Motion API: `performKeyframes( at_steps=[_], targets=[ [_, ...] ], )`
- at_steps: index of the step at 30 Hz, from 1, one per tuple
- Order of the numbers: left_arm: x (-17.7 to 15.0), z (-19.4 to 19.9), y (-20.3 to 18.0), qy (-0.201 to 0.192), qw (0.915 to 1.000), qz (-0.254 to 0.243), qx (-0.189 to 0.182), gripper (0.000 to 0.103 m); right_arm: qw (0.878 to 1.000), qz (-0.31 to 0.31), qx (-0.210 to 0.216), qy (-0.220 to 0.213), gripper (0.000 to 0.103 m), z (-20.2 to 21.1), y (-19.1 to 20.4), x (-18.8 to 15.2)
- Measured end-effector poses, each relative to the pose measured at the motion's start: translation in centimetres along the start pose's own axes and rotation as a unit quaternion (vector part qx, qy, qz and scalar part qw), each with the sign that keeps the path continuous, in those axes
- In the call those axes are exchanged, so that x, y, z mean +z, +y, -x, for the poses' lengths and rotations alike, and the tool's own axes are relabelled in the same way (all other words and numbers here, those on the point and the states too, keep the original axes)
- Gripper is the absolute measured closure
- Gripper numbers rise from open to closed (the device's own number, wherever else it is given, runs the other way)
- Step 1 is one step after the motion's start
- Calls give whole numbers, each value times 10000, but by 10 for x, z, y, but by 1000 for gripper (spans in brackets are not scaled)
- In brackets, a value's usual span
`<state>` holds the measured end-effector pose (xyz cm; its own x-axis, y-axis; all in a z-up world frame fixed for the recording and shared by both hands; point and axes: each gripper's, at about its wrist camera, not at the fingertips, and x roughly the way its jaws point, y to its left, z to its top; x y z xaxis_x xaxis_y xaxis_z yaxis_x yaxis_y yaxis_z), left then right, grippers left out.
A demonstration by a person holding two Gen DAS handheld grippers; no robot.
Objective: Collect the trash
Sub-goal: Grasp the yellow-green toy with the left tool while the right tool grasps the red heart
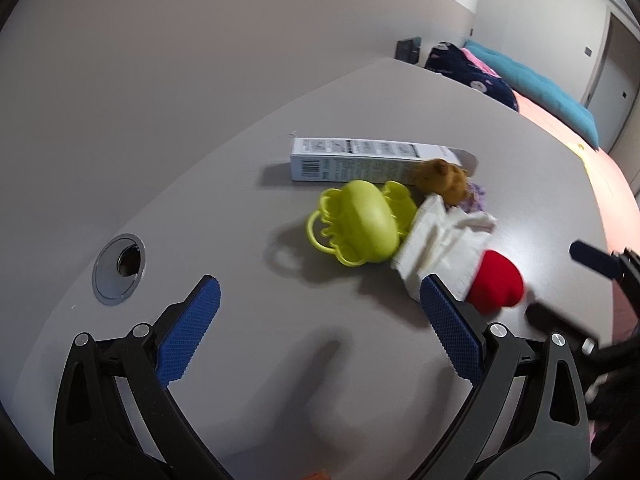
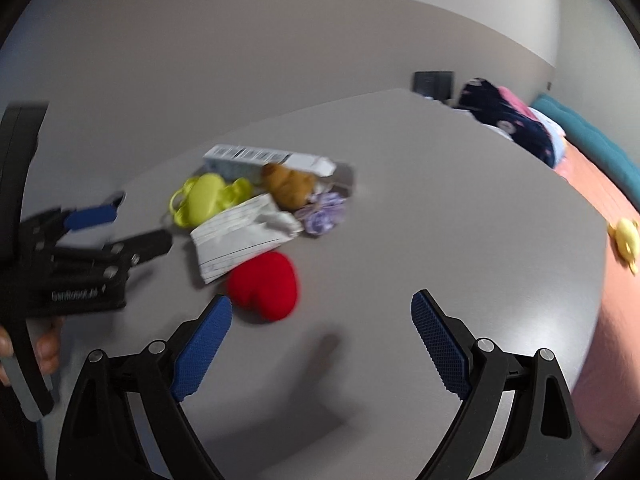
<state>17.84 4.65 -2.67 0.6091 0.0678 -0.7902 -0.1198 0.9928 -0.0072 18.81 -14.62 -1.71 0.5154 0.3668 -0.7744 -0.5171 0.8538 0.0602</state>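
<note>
A cluster lies mid-table: a long white carton [image 1: 360, 164] on its side, a yellow-green plastic toy [image 1: 360, 224], a brown plush [image 1: 442, 180], a crumpled white paper wrapper [image 1: 444, 240], a red plush heart [image 1: 496, 284] and a purple item [image 2: 324, 212]. My left gripper [image 1: 320, 292] is open and empty, just short of the wrapper and toy. My right gripper [image 2: 322, 306] is open and empty, its left finger beside the red heart [image 2: 266, 284]. The left gripper also shows in the right wrist view [image 2: 120, 224], open beside the toy [image 2: 204, 200] and wrapper [image 2: 244, 236].
A round metal cable grommet [image 1: 118, 268] sits in the grey table [image 1: 224, 200] at the left. A pink surface with a small yellow toy [image 2: 626, 240] borders the table on the right. Dark blue and teal bedding [image 1: 500, 72] lies beyond the far edge.
</note>
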Motion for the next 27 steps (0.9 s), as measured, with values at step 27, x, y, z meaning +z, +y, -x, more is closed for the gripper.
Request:
performKeyframes(
  at_steps=[27],
  targets=[
    [27,-54,-1,159,9996,204,-59,11,9997,60,10,252,55,-35,-7,5]
  ],
)
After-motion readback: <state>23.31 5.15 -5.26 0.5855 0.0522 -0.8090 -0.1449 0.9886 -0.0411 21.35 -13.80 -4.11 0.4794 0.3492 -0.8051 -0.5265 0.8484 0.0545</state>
